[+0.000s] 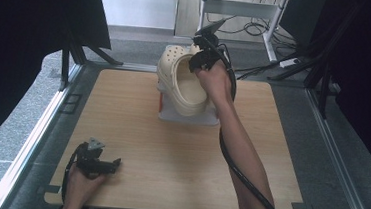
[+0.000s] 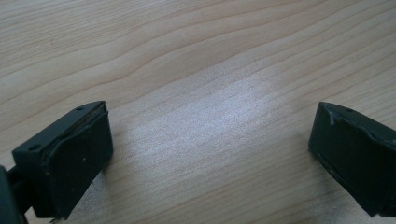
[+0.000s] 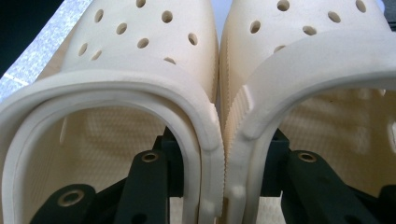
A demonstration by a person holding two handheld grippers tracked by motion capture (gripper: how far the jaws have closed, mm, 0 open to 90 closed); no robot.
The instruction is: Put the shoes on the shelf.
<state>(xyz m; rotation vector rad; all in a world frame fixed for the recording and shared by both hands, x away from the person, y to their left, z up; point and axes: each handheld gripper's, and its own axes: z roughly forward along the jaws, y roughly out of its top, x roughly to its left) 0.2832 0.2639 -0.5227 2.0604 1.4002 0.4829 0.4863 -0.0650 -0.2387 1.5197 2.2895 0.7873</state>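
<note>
1. Two cream clogs are held together by the right gripper, near the far edge of the wooden table.
2. In the right gripper view, one black jaw is seen inside the left clog and the other jaw inside the right clog.
3. The two inner side walls of the clogs are pressed together between the jaws, so the jaws are only partly closed, with the shoes squeezed in the gap.
4. The toes with round holes are pointed away from the right gripper.
5. Just under the clogs, a white stand with a bit of red is seen on the table.
6. The left gripper is kept low over the near left part of the table, well apart from the clogs.
7. In the left gripper view, its jaws are spread wide and nothing is held between them; bare wood is seen there.
</note>
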